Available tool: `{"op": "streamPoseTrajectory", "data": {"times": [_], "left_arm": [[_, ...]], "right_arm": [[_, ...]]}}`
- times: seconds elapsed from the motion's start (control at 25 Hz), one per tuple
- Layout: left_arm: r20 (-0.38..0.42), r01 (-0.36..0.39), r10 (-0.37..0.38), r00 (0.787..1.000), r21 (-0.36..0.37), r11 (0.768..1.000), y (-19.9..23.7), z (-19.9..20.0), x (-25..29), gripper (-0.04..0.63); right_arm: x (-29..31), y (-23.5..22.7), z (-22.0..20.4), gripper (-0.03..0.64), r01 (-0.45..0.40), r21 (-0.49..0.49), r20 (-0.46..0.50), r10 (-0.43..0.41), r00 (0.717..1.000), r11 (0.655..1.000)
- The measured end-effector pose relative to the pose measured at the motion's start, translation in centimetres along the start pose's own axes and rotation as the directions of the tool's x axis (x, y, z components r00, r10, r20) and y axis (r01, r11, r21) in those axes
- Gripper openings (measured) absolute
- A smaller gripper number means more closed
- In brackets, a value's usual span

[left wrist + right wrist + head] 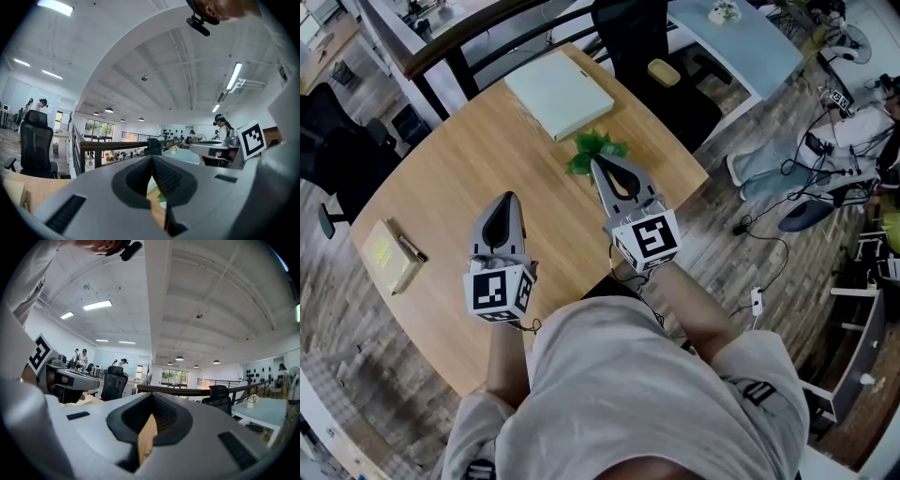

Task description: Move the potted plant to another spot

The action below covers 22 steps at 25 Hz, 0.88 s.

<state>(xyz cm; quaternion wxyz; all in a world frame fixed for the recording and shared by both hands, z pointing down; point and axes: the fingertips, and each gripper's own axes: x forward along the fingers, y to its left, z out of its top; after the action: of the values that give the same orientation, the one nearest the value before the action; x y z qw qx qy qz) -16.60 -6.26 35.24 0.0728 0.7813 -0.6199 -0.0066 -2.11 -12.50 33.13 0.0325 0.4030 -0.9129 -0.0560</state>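
The potted plant point(596, 147) shows as a small tuft of green leaves on the round wooden table point(469, 159), right of centre; its pot is hidden under the leaves. My right gripper point(598, 162) is shut, with its tip at the plant's near edge and nothing between the jaws. My left gripper point(508, 197) is also shut and empty, hovering over bare wood to the plant's left and nearer to me. In the left gripper view a sliver of green plant point(162, 197) shows under the closed left gripper point(152, 158). The right gripper point(152, 397) points level across the table.
A flat white box point(560, 92) lies just beyond the plant. A yellow notebook with a pen point(389, 255) sits at the table's left edge. Black chairs stand behind the table point(652, 56) and at the left point(337, 141). Cables lie on the floor at right point(769, 234).
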Motion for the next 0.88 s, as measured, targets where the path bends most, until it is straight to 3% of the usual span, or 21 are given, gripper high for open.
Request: {"op": "streamPoseTrajectory", "data": {"times": [0.88], "left_arm": [[-0.013,0.016,-0.016,1.000,-0.013,1.000,-0.4,-0.6,0.6,0.012]], "right_arm": [[-0.2,-1.2,-0.3,0.003,0.030,-0.003,-0.014,-0.030,0.999,1.000]]}}
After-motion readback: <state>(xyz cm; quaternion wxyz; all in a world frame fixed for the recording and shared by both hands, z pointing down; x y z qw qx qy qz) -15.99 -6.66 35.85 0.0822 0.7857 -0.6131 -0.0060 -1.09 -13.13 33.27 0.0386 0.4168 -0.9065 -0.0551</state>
